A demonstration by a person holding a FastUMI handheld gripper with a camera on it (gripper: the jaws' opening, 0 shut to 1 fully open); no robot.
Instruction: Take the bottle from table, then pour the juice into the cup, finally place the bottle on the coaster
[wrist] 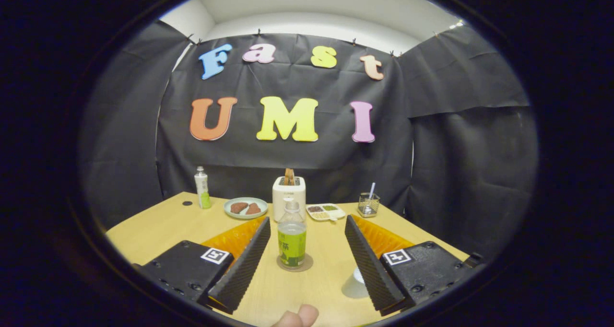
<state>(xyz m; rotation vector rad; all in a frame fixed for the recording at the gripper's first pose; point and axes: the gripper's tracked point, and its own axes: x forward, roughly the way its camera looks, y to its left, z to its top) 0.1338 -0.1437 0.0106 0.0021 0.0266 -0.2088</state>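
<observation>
Fingertip [297,317] of a person nearest the lens, just behind the spread gripper [302,264], whose two ribbed fingers [242,264] stand wide apart and grasp nothing. Bottle [291,235] upright between them, touching neither, seated squarely on round coaster [294,263]: clear plastic, pale cap, green label, juice filling the lower part. Judged as the last step nearly complete; best finished by drawing straight back along the finger line, keeping both pads clear of the label so the light bottle does not tip. Pale cup [356,283] partly hidden beside the right finger. Beyond, on wooden table [153,231]: toaster [289,197], plate [245,207], divided dish [325,212], wire holder [368,204], second bottle [202,188].
</observation>
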